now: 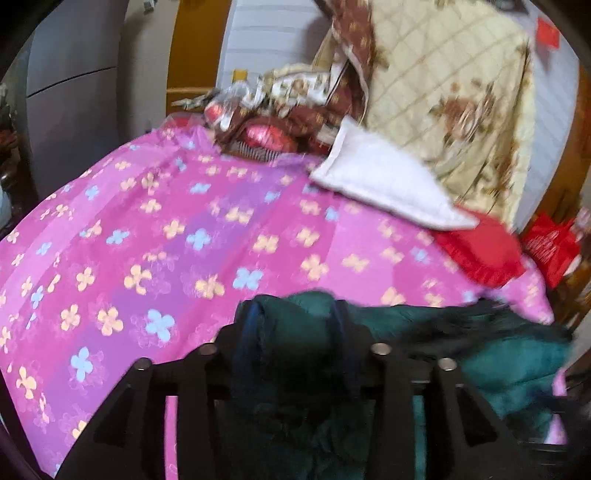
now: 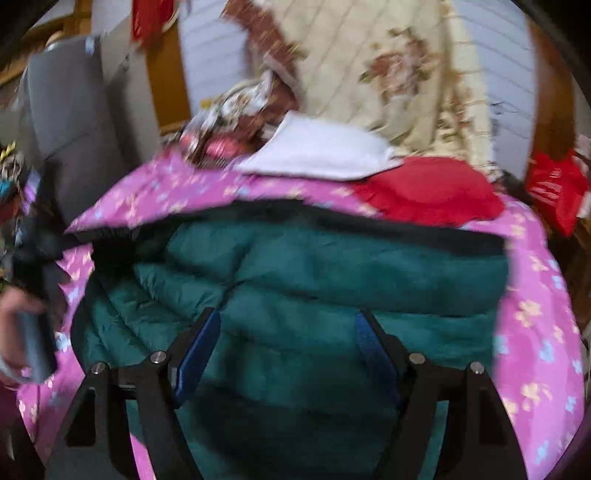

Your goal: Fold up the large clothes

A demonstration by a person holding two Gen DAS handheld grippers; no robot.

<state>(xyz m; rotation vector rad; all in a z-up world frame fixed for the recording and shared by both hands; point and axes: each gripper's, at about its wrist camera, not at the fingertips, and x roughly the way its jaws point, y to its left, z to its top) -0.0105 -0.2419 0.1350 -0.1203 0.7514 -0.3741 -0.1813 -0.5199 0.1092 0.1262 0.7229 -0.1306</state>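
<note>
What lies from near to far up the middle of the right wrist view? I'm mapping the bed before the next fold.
Right gripper → green puffer jacket → pink flowered bedspread → white cloth → cream quilted blanket.

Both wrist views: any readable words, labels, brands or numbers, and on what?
None can be read.
Red bag at the right edge: pale print, too blurred to read.
Red tag on the wall: no legible marks.
Green puffer jacket: no label shows.
</note>
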